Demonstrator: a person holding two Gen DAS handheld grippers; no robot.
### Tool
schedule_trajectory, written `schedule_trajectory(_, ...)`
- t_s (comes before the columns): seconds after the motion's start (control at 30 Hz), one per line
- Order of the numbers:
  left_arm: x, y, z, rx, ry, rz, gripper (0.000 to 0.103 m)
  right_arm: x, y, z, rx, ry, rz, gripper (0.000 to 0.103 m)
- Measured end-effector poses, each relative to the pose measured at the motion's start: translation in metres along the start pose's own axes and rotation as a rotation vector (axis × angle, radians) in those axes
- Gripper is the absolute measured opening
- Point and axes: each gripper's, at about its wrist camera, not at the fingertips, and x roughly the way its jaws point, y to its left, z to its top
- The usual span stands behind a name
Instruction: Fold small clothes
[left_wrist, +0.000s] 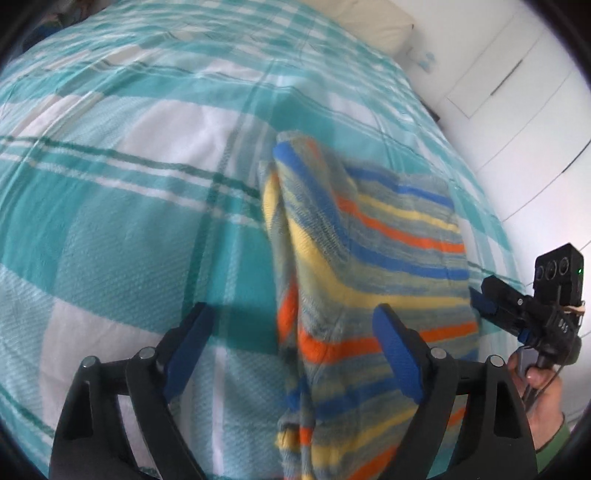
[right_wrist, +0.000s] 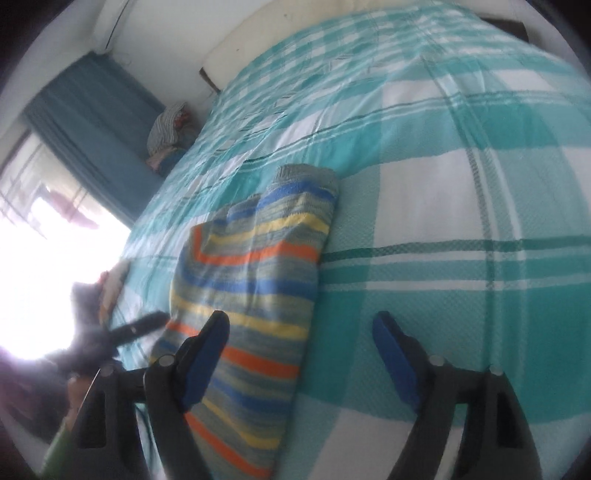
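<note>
Striped knitted sweater (left_wrist: 369, 258), soft, fuzzy wool-like cloth, lying on the teal-and-white checked woven bedspread (left_wrist: 129, 221), matt and coarse-textured; beside the sweater, matt black plastic gripper fingers (left_wrist: 399, 354) with blue ribbed pads.

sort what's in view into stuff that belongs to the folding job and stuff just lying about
Belongs to the job:
- striped knitted garment in blue, yellow, orange and grey, lying folded on the bed
- left gripper, open
- right gripper, open

Just lying about:
- teal and white checked bedspread
- heap of clothes beside the bed
- teal curtain
- white cupboard doors
</note>
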Motion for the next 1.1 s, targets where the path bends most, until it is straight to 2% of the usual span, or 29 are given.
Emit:
schedule_trajectory(0.03, 0.003, -0.007, 0.001, 0.031, 0.001, -0.007, 0.064, 0.012, 0.002, 0.0, 0.017, 0.013, 0.045, 0.075)
schedule_trajectory(0.07, 0.009, -0.013, 0.002, 0.044, 0.029, -0.027, 0.029, 0.029, 0.007, -0.001, 0.012, 0.055, 0.051, 0.069)
schedule_trajectory(0.1, 0.014, -0.016, 0.003, 0.041, 0.055, -0.022, 0.021, 0.042, 0.017, -0.004, -0.032, 0.087, -0.017, 0.047)
schedule_trajectory(0.13, 0.011, -0.019, 0.004, 0.04, 0.045, -0.001, 0.019, 0.048, 0.031, -0.007, -0.107, 0.089, -0.11, 0.039)
schedule_trajectory(0.17, 0.004, -0.021, 0.004, 0.039, 0.03, 0.005, 0.016, 0.047, 0.045, -0.008, -0.16, 0.077, -0.156, 0.035)
schedule_trajectory(0.2, -0.007, -0.024, 0.005, 0.04, 0.007, -0.001, 0.015, 0.041, 0.057, -0.008, -0.199, 0.055, -0.173, 0.025)
schedule_trajectory(0.27, -0.037, -0.033, 0.005, 0.063, -0.051, -0.029, 0.015, 0.019, 0.081, -0.006, -0.258, -0.002, -0.147, 0.023)
schedule_trajectory(0.37, -0.077, -0.05, 0.01, 0.128, -0.132, -0.023, 0.015, -0.015, 0.113, -0.001, -0.329, -0.07, -0.11, 0.023)
schedule_trajectory(0.43, -0.09, -0.057, 0.017, 0.141, -0.165, -0.011, 0.018, -0.031, 0.126, 0.005, -0.352, -0.107, -0.09, 0.023)
schedule_trajectory(0.47, -0.089, -0.058, 0.02, 0.14, -0.17, 0.006, 0.028, -0.033, 0.13, 0.008, -0.354, -0.12, -0.088, 0.023)
schedule_trajectory(0.5, -0.084, -0.057, 0.021, 0.138, -0.16, 0.034, 0.053, -0.034, 0.128, 0.013, -0.34, -0.128, -0.091, 0.025)
schedule_trajectory(0.57, -0.07, -0.051, 0.014, 0.136, -0.145, 0.157, 0.083, -0.025, 0.112, 0.021, -0.28, -0.109, -0.143, 0.043)
schedule_trajectory(0.6, -0.067, -0.049, 0.007, 0.139, -0.153, 0.232, 0.083, -0.026, 0.1, 0.017, -0.258, -0.095, -0.21, 0.073)
schedule_trajectory(0.63, -0.067, -0.048, -0.003, 0.155, -0.166, 0.297, 0.083, -0.026, 0.089, 0.013, -0.239, -0.081, -0.289, 0.09)
schedule_trajectory(0.7, -0.078, -0.05, -0.027, 0.205, -0.208, 0.38, 0.084, -0.036, 0.073, -0.004, -0.239, -0.069, -0.353, 0.09)
schedule_trajectory(0.77, -0.096, -0.059, -0.048, 0.227, -0.263, 0.441, 0.096, -0.052, 0.065, -0.025, -0.267, -0.069, -0.404, 0.09)
schedule_trajectory(0.87, -0.127, -0.079, -0.069, 0.253, -0.351, 0.456, 0.1, -0.081, 0.066, -0.055, -0.294, -0.103, -0.424, 0.093)
schedule_trajectory(0.97, -0.146, -0.096, -0.078, 0.247, -0.361, 0.48, 0.1, -0.107, 0.077, -0.075, -0.31, -0.139, -0.427, 0.098)
schedule_trajectory(1.1, -0.166, -0.107, -0.094, 0.21, -0.38, 0.461, 0.101, -0.126, 0.101, -0.092, -0.334, -0.148, -0.429, 0.099)
